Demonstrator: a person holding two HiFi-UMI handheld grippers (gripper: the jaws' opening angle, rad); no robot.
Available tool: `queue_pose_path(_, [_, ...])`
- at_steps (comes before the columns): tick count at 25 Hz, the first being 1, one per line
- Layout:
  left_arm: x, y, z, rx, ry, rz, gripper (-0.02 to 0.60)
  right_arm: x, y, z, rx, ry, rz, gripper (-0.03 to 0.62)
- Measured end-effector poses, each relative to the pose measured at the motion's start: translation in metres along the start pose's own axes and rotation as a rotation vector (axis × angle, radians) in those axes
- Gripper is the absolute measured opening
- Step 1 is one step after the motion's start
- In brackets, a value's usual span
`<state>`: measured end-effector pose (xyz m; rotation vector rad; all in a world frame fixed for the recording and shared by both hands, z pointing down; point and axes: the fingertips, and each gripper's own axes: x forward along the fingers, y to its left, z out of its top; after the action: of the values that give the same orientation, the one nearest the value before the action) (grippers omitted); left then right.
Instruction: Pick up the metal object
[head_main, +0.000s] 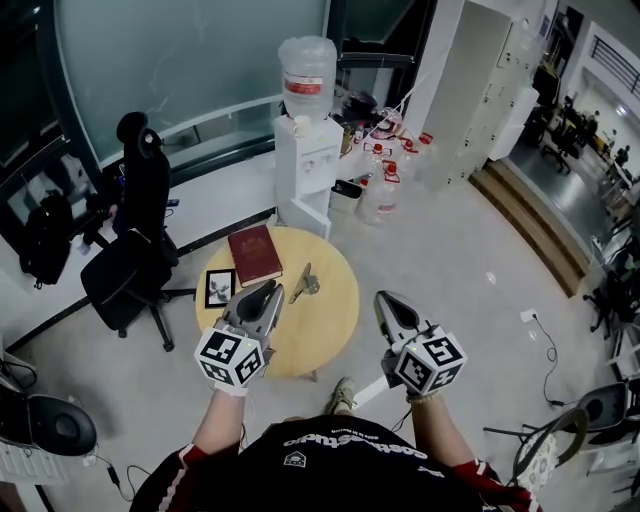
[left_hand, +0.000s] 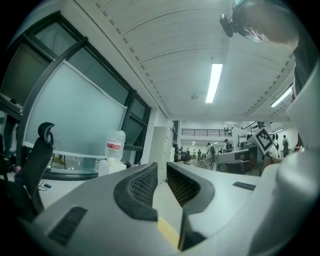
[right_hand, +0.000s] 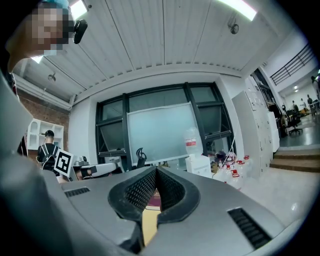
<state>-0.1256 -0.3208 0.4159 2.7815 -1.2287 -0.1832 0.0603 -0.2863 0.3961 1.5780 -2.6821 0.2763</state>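
The metal object, a small grey clip-like piece, lies on the round wooden table just right of a red book. My left gripper hovers over the table's near left part, its tips a short way left of the metal object and apart from it. In the left gripper view its jaws stand slightly open, with a narrow gap and nothing between them. My right gripper is held off the table's right edge. Its pads meet at the tips in the right gripper view, so it is shut and empty.
A framed picture lies at the table's left edge. A black office chair stands to the left. Beyond the table are a white water dispenser and several water jugs on the floor.
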Motion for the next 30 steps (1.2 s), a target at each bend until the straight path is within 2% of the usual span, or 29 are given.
queue_pose_path(2, [0.006, -0.004, 0.001, 0.016, 0.002, -0.009, 0.093, -0.001, -0.005, 0.002, 0.001, -0.003, -0.002, 0.026])
queue_pose_path(6, [0.017, -0.008, -0.006, 0.018, 0.017, -0.022, 0.137, -0.002, -0.010, 0.001, 0.004, -0.007, -0.008, 0.026])
queue_pose_path(13, [0.036, -0.004, -0.032, 0.079, 0.076, -0.014, 0.140, 0.003, -0.025, -0.009, -0.041, 0.023, -0.008, 0.026])
queue_pose_path(18, [0.048, 0.008, -0.057, 0.086, 0.123, -0.008, 0.140, 0.009, -0.036, -0.022, -0.030, 0.042, -0.011, 0.026])
queue_pose_path(26, [0.076, 0.021, -0.110, 0.200, 0.229, 0.008, 0.146, 0.026, -0.069, -0.055, -0.007, 0.099, -0.032, 0.026])
queue_pose_path(30, [0.091, 0.023, -0.132, 0.203, 0.259, 0.019, 0.146, 0.032, -0.085, -0.068, 0.008, 0.115, -0.042, 0.026])
